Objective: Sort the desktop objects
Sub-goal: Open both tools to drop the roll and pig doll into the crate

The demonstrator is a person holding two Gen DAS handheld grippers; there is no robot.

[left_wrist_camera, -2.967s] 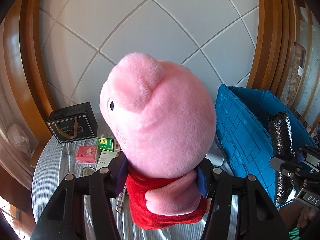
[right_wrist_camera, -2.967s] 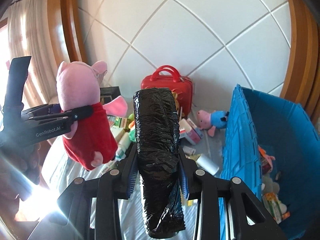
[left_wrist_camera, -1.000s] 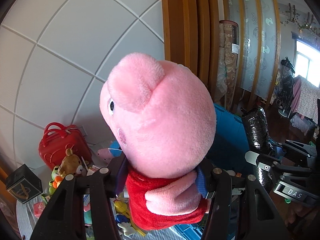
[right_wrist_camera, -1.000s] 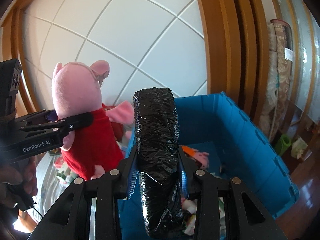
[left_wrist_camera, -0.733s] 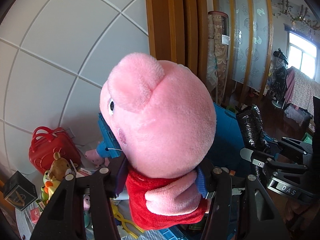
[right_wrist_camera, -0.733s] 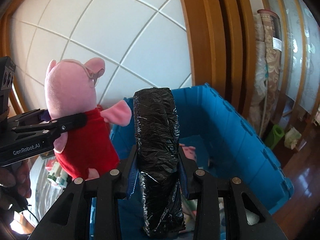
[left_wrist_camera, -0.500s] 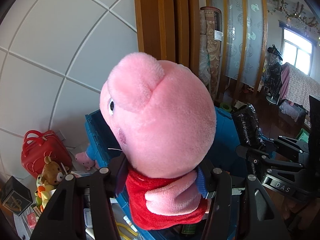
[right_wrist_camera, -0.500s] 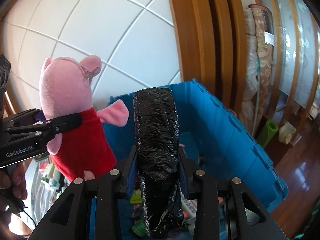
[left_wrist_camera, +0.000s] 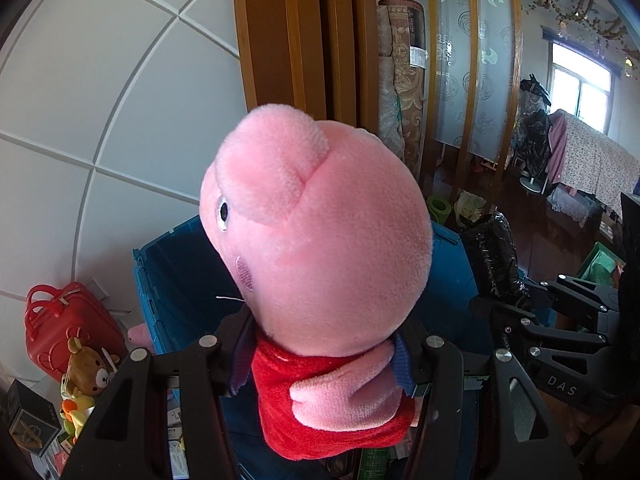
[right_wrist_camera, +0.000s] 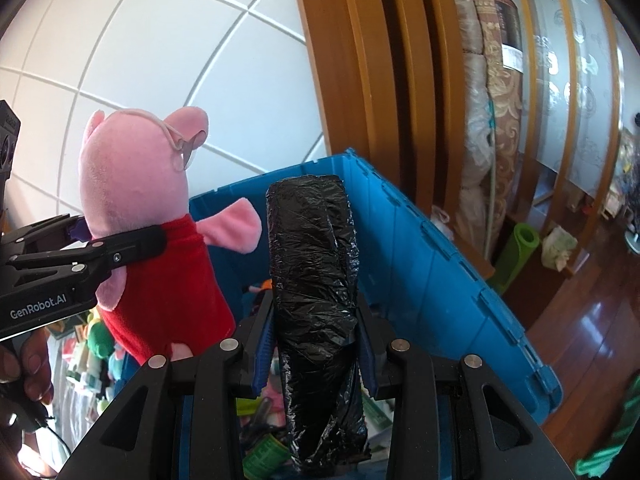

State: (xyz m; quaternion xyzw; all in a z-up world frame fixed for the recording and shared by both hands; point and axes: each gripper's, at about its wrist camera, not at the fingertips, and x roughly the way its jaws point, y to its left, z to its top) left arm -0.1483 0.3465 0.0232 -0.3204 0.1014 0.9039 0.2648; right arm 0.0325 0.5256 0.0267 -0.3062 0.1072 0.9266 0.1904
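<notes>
My left gripper point(left_wrist_camera: 320, 356) is shut on a pink pig plush point(left_wrist_camera: 316, 248) in a red dress and holds it upright in the air over the blue crate point(left_wrist_camera: 176, 280). The plush also shows at the left of the right wrist view point(right_wrist_camera: 140, 216). My right gripper point(right_wrist_camera: 314, 344) is shut on a black plastic bag roll point(right_wrist_camera: 312, 272) held upright above the open blue crate point(right_wrist_camera: 440, 280). The roll also shows at the right of the left wrist view point(left_wrist_camera: 494, 260). The crate holds several toys and small boxes.
A red toy suitcase point(left_wrist_camera: 60, 324), a brown bear plush point(left_wrist_camera: 86, 372) and a black box point(left_wrist_camera: 28, 420) sit on the table left of the crate. A white tiled wall and wooden door frames stand behind. A green rolled mat point(right_wrist_camera: 520, 248) lies on the floor.
Both grippers have swung right from the table to over the blue crate, carrying the pig plush and the black roll. The crate's inside now lies below them.
</notes>
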